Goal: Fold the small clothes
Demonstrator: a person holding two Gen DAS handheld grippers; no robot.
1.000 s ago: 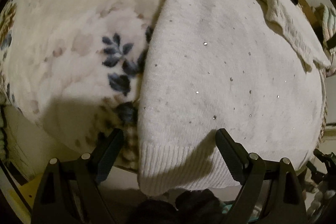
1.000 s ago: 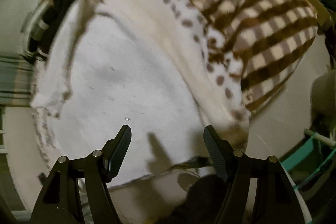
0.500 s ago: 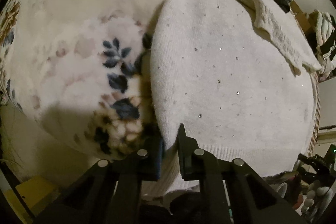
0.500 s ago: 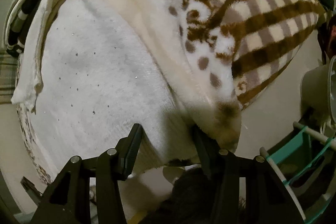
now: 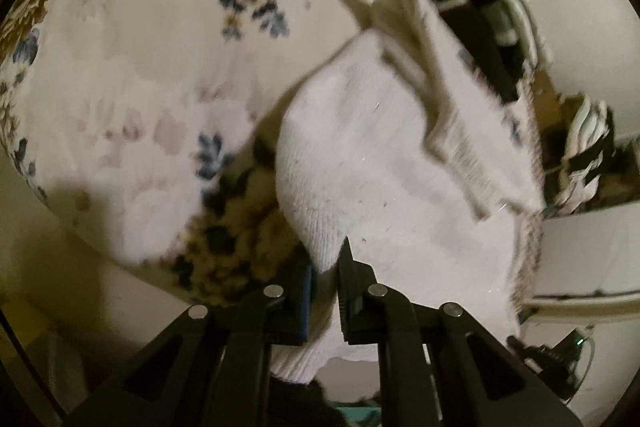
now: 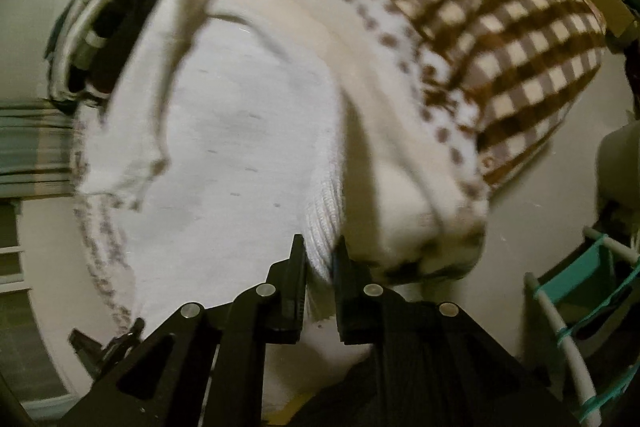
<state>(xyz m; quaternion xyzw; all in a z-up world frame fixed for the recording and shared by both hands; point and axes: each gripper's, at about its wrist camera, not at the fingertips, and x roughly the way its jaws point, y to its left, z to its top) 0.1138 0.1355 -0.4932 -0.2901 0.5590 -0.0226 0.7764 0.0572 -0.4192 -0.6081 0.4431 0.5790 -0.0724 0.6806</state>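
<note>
Your left hand-held gripper (image 5: 325, 291) is clamped on the white sweater (image 5: 384, 187) hem corner; your right hand-held gripper (image 6: 320, 279) pinches the opposite corner. Sweater lies on the floral blanket (image 5: 140, 67).

Floral blanket (image 5: 168, 75) beside a checked one (image 6: 500, 27) (brown-and-cream).

free: floral blanket (image 5: 132, 75) left | blocked: clothes pile (image 5: 476, 11) beyond sweater (image 5: 384, 179)

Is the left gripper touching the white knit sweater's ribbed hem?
Touching. The left wrist view shows the left gripper shut on the white knit sweater, with the ribbed hem pinched between both fingers and bunched below them.
</note>
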